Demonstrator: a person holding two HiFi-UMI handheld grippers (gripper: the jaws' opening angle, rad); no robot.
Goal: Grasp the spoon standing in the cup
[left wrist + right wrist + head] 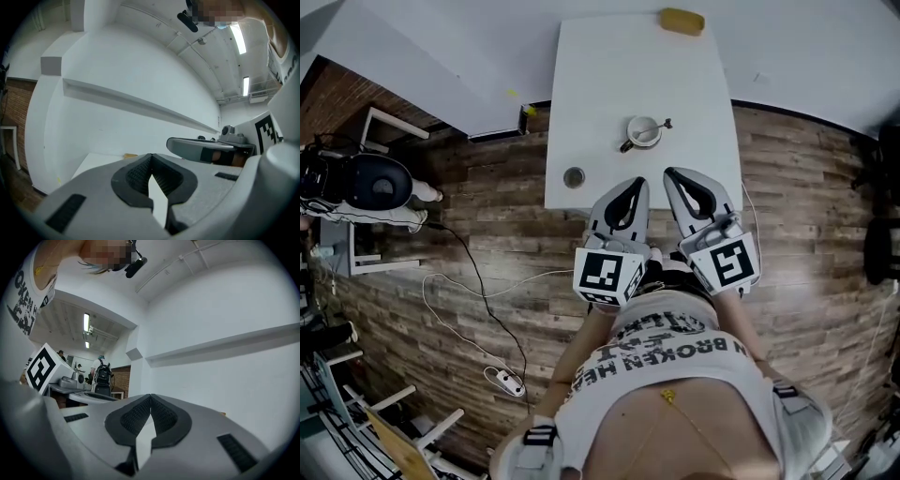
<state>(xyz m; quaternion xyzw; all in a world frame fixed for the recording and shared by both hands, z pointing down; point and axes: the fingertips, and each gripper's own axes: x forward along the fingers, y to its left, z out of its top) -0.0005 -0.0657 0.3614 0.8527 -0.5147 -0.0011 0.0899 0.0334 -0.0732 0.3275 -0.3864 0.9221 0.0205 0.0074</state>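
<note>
Reach stage, hardly begun. Left claw (637,182) and right claw (671,173) side by side at the lower edge of the white surface (600,75), mid-frame in the head view. Both clenched, tips meeting, nothing between. Same reading in each claw's own view, with only wall and room beyond the closed tips and no cup in sight.

Cup (643,131) just above the claws in the frame, near the middle of the surface and apart from both. Spoon (662,124) in it, handle leaning out over the rim toward the right, too small for more detail. Small round thing (574,176) at the lower left of the surface and yellow thing (682,21) at the top edge, both well clear of the cup.

To do this well:
- Pick the right claw, probably the nearer to the handle.
- Open wide early, not at the last instant.
- Tilt down to bring the cup into that claw's own view.
- Come in from above and from the right, one jaw on either side of the stem, above the rim. No contact with the cup, likely light enough to slide or tip.
- Close only with the stem seated deep between the pads.
- Hold the left claw back, or ready to steady the cup.
</note>
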